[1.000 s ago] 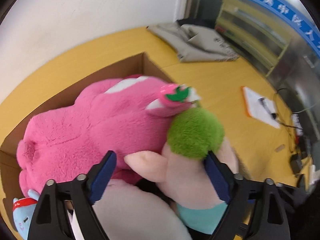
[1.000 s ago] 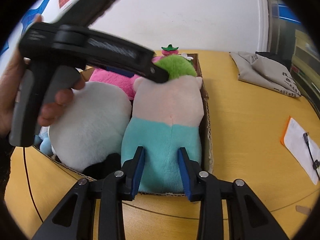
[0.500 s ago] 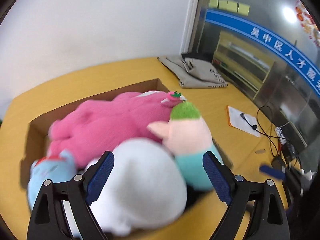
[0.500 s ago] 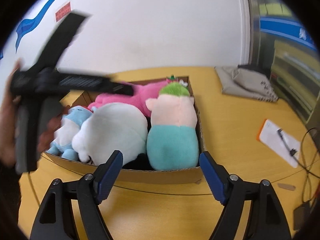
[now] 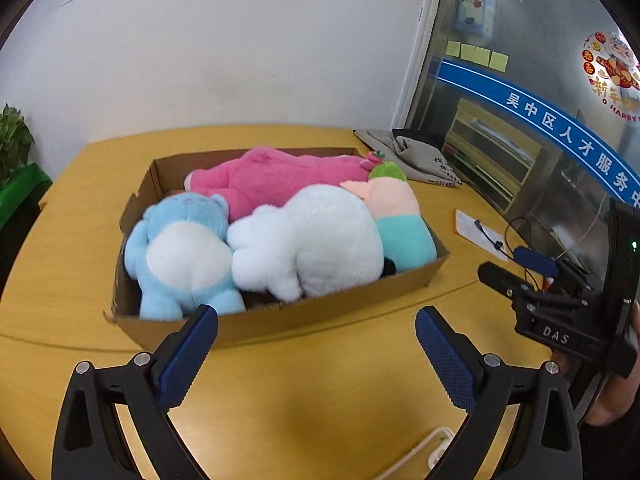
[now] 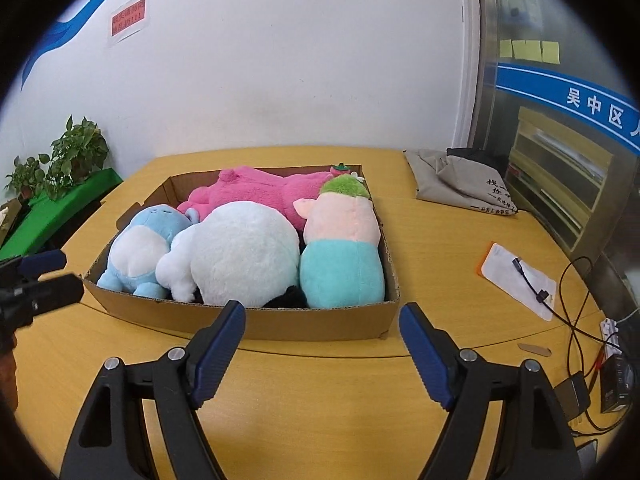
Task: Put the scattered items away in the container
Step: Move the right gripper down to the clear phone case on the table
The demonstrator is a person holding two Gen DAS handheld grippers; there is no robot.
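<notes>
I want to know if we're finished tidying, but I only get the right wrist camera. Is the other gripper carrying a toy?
Observer: No. The left gripper has nothing between its fingers, and its jaws are opening above the table.
Operator: Is anything lying down near us?
Observer: Yes, a white cord lies by the near edge, below that gripper.
Operator: Anything fun on the glass wall?
Observer: A red and gold festive sticker sits high on it, outside your view.
</notes>
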